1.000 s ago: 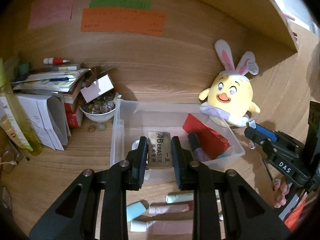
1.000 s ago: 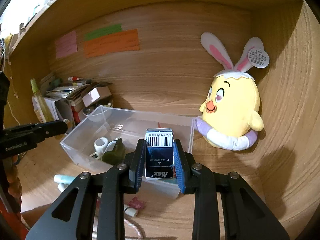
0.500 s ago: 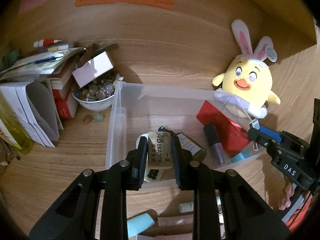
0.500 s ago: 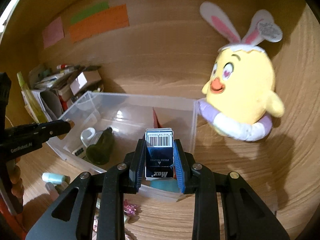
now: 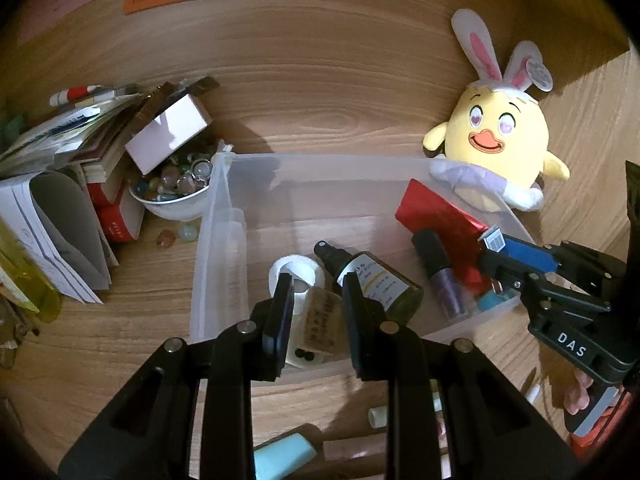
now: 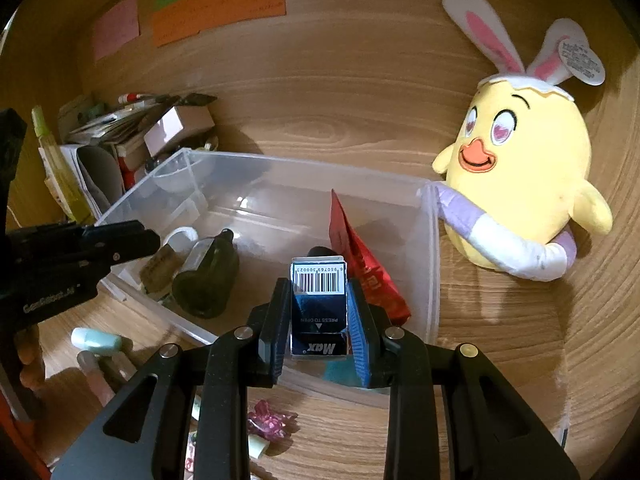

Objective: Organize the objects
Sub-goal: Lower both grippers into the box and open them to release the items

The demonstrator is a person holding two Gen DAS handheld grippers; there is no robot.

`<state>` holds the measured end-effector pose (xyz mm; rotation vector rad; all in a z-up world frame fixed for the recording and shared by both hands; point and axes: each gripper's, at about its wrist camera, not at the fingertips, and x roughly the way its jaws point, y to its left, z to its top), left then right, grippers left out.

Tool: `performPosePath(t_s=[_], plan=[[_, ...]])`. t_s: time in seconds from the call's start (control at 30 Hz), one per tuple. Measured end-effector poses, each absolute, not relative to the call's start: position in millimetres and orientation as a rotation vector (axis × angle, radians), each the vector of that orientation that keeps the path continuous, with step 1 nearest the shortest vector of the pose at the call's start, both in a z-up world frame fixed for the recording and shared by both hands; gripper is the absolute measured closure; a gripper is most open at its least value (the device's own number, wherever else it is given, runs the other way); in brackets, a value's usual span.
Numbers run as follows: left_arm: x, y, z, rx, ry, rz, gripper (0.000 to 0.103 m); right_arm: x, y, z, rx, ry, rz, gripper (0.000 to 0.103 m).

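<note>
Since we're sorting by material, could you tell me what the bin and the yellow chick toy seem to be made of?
The bin looks like thin translucent plastic with a smooth, slightly glossy finish: its contents show through the walls and light glints on them. The yellow chick toy looks like soft plush fabric, matte, with stitched-looking features and a paper tag on one ear.

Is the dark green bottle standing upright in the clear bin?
No, the dark green bottle lies on its side on the floor of the clear bin.

Both wrist cams sit close, angled down over their fingers (image 5: 280, 312) into the clear bin (image 5: 320, 164); both views share the bin and the chick plush (image 6: 520, 184).
</note>
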<state>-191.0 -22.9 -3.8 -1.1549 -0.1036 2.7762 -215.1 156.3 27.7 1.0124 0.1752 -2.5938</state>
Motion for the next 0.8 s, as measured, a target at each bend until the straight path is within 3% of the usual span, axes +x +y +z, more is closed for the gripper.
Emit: performPosePath(t_s=[0.27,0.37,0.63,0.8], plan=[[-186,-24,-1,-1.152,-0.116,2.772,0.073,-208,154,32,0.986,0.181,-2.61,0.055],[-180,-23,5,-1.123,-0.117,2.785,0.067,-204,154,36,0.972,0.184,-2.614,0.053],[-157,-24,24,-1.033,-0.128,2.82,0.032,-187,155,47,0.929,0.187,-2.637,0.04],[-142,-33,31,-1.019,-0.158,2.838,0.021,-174,154,54,0.904,0.184,-2.641,0.034]])
